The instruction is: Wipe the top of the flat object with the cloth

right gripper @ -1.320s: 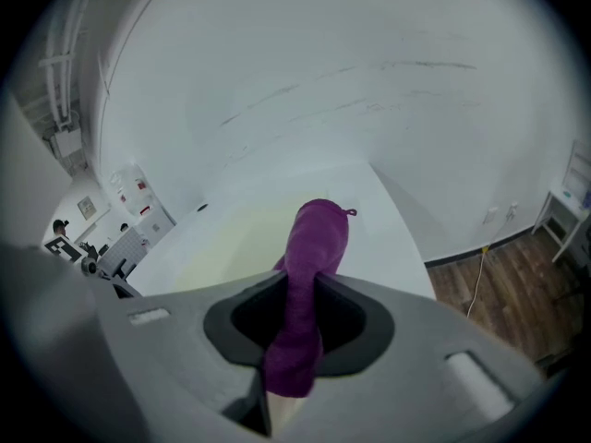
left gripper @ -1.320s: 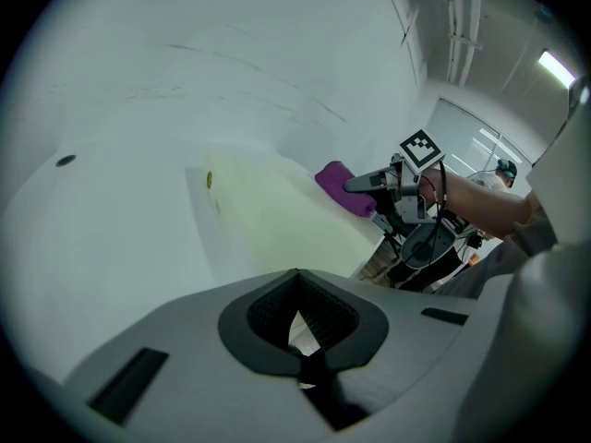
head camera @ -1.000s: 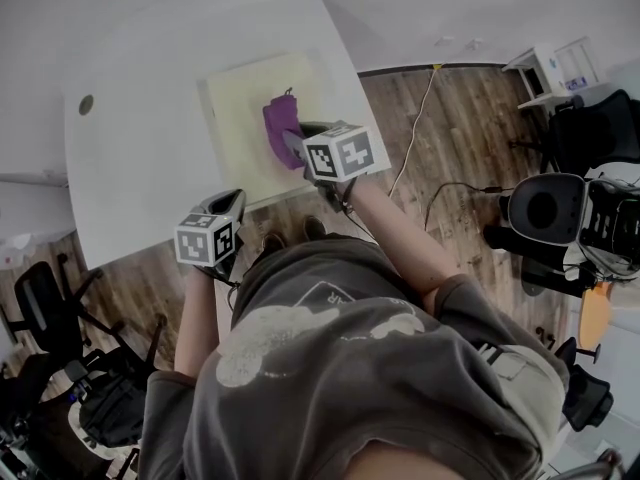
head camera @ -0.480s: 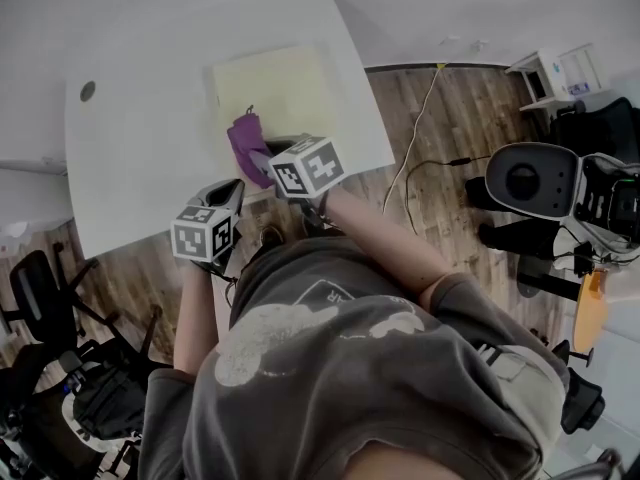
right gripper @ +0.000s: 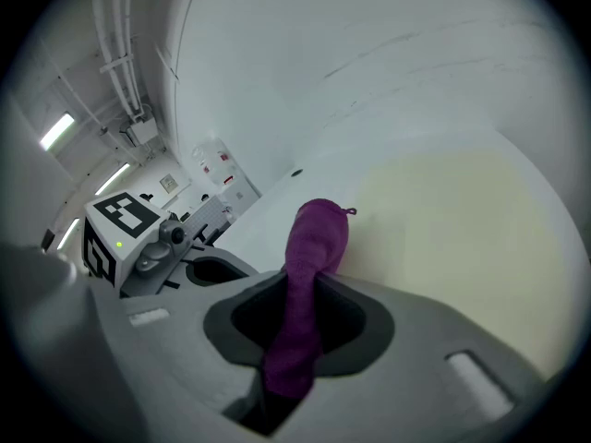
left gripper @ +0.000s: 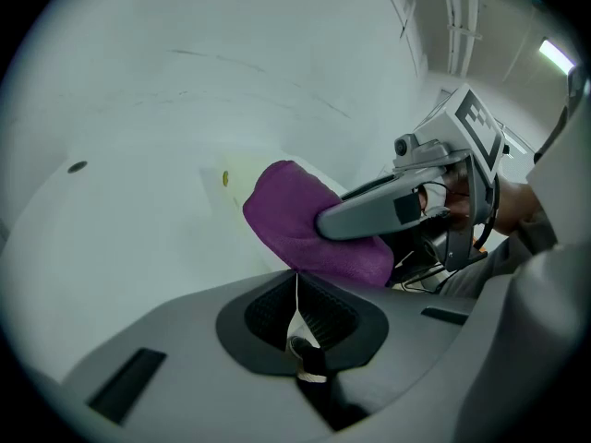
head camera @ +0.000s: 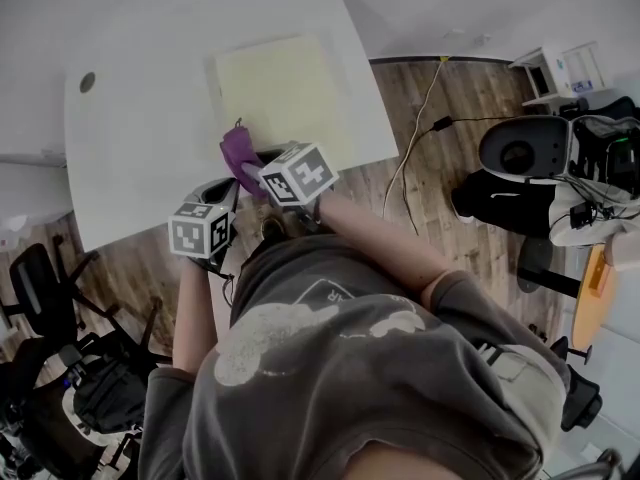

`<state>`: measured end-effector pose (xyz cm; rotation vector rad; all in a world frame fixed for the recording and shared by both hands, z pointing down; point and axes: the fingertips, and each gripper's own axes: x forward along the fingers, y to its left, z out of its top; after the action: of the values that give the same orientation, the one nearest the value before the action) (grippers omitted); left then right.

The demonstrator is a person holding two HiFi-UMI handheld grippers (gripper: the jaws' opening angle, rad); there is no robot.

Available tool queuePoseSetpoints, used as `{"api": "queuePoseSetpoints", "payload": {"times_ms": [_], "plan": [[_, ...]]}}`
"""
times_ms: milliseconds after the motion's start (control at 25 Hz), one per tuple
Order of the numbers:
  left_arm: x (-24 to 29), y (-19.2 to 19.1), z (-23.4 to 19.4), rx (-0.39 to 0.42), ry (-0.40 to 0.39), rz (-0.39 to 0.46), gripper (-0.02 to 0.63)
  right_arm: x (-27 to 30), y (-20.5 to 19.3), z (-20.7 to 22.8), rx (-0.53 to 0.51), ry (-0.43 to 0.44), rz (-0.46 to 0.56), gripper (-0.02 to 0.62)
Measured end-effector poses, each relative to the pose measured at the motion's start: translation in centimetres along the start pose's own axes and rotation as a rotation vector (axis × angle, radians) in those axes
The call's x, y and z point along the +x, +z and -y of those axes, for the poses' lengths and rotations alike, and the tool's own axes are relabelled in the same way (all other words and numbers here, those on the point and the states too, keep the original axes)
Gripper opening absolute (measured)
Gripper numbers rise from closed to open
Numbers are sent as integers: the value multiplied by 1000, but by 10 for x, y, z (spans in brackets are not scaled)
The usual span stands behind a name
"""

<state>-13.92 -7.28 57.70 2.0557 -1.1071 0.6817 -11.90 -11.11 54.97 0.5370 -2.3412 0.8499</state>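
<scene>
Clamped tight on the purple cloth (right gripper: 319, 233) with the right gripper (right gripper: 309, 289), at centre-left of the head view, by the near-left edge of the pale yellow flat board (head camera: 285, 83) on the white table (head camera: 130, 138); touching or just above, cannot tell. Soft, light and limp by the look, apt to bunch and drag, so best held as a wad, deep between the jaws, as here. Board probably thin, stiff, liable to slide under a hard push. Left gripper (left gripper: 297, 293) pressed together on nothing, lower left, just beside the right. No container in sight.
</scene>
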Motion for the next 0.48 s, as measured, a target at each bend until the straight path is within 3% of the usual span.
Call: {"api": "queuePoseSetpoints", "payload": {"times_ms": [360, 480], "plan": [[-2, -2, 6, 5, 3, -20, 8, 2, -8, 1, -75, -37, -29, 72], [-1, -21, -20, 5, -1, -25, 8, 33, -18, -3, -79, -35, -36, 72]]}}
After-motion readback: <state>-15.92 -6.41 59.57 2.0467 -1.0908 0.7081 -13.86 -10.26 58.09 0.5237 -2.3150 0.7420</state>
